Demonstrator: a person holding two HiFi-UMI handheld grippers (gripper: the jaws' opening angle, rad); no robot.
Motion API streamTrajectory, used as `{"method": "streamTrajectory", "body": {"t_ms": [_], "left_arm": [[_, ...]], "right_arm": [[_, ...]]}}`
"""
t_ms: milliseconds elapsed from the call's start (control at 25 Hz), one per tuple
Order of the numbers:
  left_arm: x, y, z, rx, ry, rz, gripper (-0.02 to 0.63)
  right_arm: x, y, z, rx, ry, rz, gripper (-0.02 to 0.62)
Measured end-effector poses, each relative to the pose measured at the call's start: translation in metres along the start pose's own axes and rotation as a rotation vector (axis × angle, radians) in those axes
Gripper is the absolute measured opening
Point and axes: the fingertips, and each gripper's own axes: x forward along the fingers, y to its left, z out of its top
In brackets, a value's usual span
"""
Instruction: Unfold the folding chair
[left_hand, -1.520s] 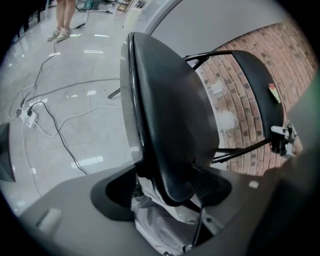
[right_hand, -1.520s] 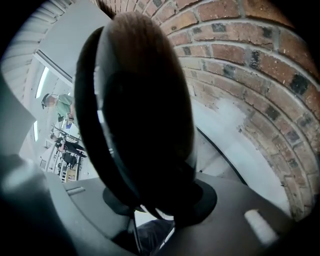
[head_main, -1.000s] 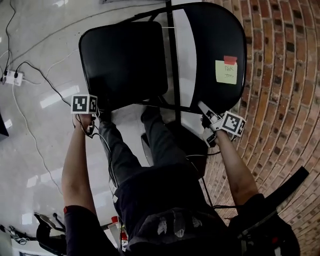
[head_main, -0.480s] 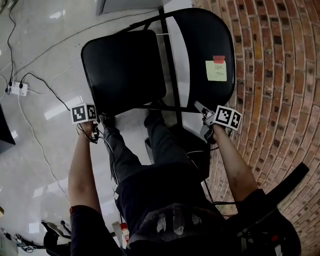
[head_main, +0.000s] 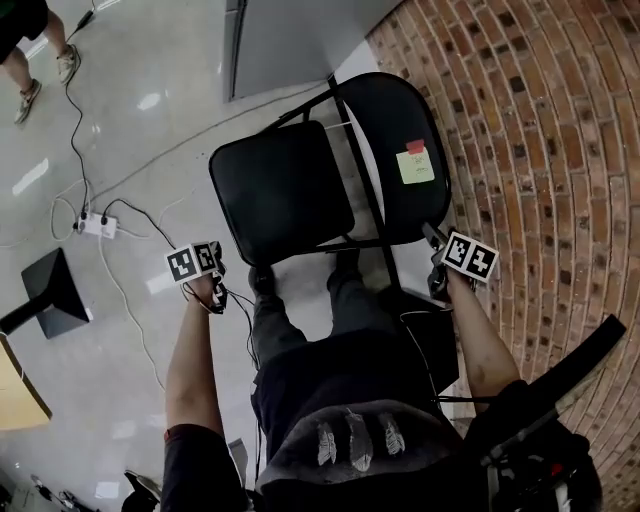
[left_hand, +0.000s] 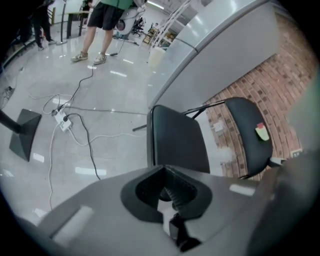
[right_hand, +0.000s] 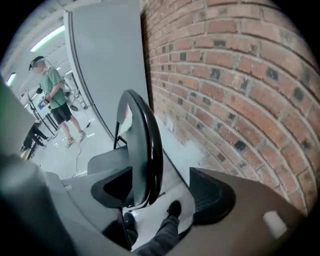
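The black folding chair stands unfolded beside the brick wall, its seat (head_main: 280, 190) level and its backrest (head_main: 395, 150) bearing a yellow sticky note (head_main: 415, 165). My left gripper (head_main: 205, 272) hangs off the seat's near left corner, apart from it. Its jaws have just been closing and are shut (left_hand: 167, 192) with nothing between them. The seat (left_hand: 177, 140) lies ahead of it. My right gripper (head_main: 437, 245) is at the backrest's near right edge. Its jaws have just been opening and stand wide (right_hand: 160, 192). The backrest rim (right_hand: 145, 145) runs between them, nearer the left jaw, unpressed.
A brick wall (head_main: 540, 150) curves along the right and a grey panel (head_main: 290, 40) stands behind the chair. A power strip (head_main: 98, 225) with cables and a black stand base (head_main: 55, 295) lie on the floor at left. A bystander's legs (head_main: 35, 50) show top left.
Both grippers have lifted and drawn back from the chair. The left jaws went from open to shut on nothing. The right jaws spread wider around the backrest rim. The chair looks farther away.
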Motion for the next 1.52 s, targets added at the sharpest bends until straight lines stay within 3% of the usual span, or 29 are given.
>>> {"method": "streamTrajectory", "body": {"t_ms": [80, 200, 320, 360, 520, 720, 1000, 1160, 1320, 1520], "left_arm": [[-0.027, -0.016, 0.026, 0.035, -0.055, -0.010, 0.000], [-0.064, -0.040, 0.055, 0.077, -0.127, -0.020, 0.000], [-0.089, -0.063, 0.082, 0.096, -0.189, -0.018, 0.000], [-0.094, -0.071, 0.090, 0.102, -0.207, -0.020, 0.000], [-0.122, -0.124, 0.109, 0.170, -0.298, -0.048, 0.000], [-0.176, -0.240, 0.127, 0.328, -0.481, -0.150, 0.000], [-0.254, -0.388, 0.085, 0.495, -0.661, -0.282, 0.000], [-0.312, -0.455, 0.064, 0.645, -0.853, -0.228, 0.000], [-0.331, -0.489, 0.051, 0.627, -0.882, -0.269, 0.000], [-0.346, -0.500, 0.033, 0.645, -0.944, -0.116, 0.000]], "right_arm": [[-0.020, 0.006, 0.024, -0.046, -0.089, 0.006, 0.352], [-0.043, 0.030, 0.054, -0.084, -0.187, 0.099, 0.249], [-0.054, 0.059, 0.077, -0.094, -0.242, 0.195, 0.031], [-0.056, 0.069, 0.082, -0.099, -0.253, 0.231, 0.002], [-0.070, 0.117, 0.091, -0.152, -0.286, 0.412, 0.002], [-0.111, 0.168, 0.102, -0.275, -0.364, 0.669, 0.002], [-0.209, 0.209, 0.119, -0.400, -0.534, 1.004, 0.002], [-0.265, 0.199, 0.127, -0.483, -0.627, 1.122, 0.002], [-0.295, 0.177, 0.135, -0.499, -0.672, 1.210, 0.002], [-0.297, 0.163, 0.118, -0.516, -0.613, 1.299, 0.002]]}}
